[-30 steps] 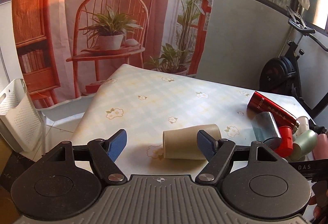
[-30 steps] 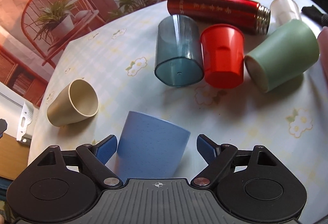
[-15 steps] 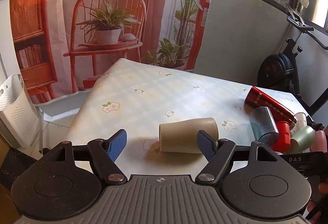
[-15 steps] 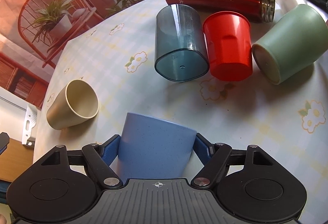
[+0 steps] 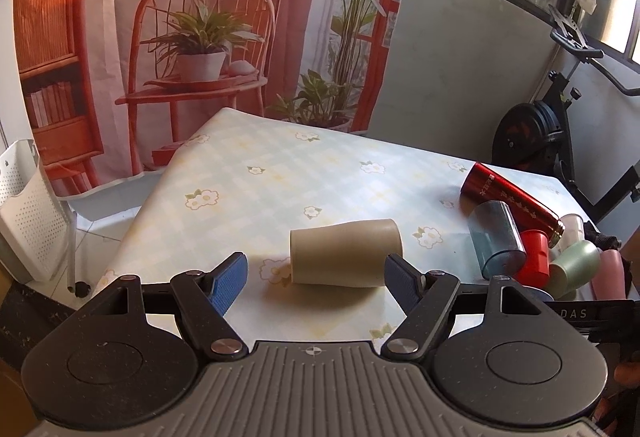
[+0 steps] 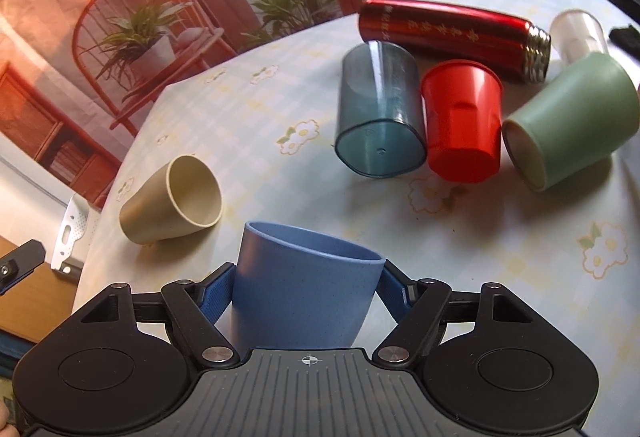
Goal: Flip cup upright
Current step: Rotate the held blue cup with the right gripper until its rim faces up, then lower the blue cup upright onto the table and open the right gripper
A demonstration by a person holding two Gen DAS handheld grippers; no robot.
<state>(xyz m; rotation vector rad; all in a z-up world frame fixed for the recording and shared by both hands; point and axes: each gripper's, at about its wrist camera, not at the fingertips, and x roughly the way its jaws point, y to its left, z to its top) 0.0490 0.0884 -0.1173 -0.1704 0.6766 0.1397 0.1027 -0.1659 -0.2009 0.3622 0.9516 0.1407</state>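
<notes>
In the right wrist view my right gripper [image 6: 306, 287] is shut on a blue cup [image 6: 300, 293], its blue pads pressed on both sides. The cup's rim faces up and away, slightly tilted. A beige cup [image 6: 172, 197] lies on its side to the left, mouth toward me. In the left wrist view my left gripper [image 5: 316, 279] is open and empty, hovering just in front of the same beige cup [image 5: 346, 257], which lies on its side between the line of the fingers.
A teal clear cup [image 6: 378, 117], red cup [image 6: 462, 125], green cup [image 6: 572, 121], white cup [image 6: 578, 33] and red thermos [image 6: 448, 33] lie on the flowered tablecloth [image 6: 440, 237]. A white basket [image 5: 28, 213] and an exercise bike [image 5: 560, 125] flank the table.
My right gripper closed on the blue cup and turned it from mouth-down to rim-up. My left gripper pulled back and rose slightly, staying open before the beige cup.
</notes>
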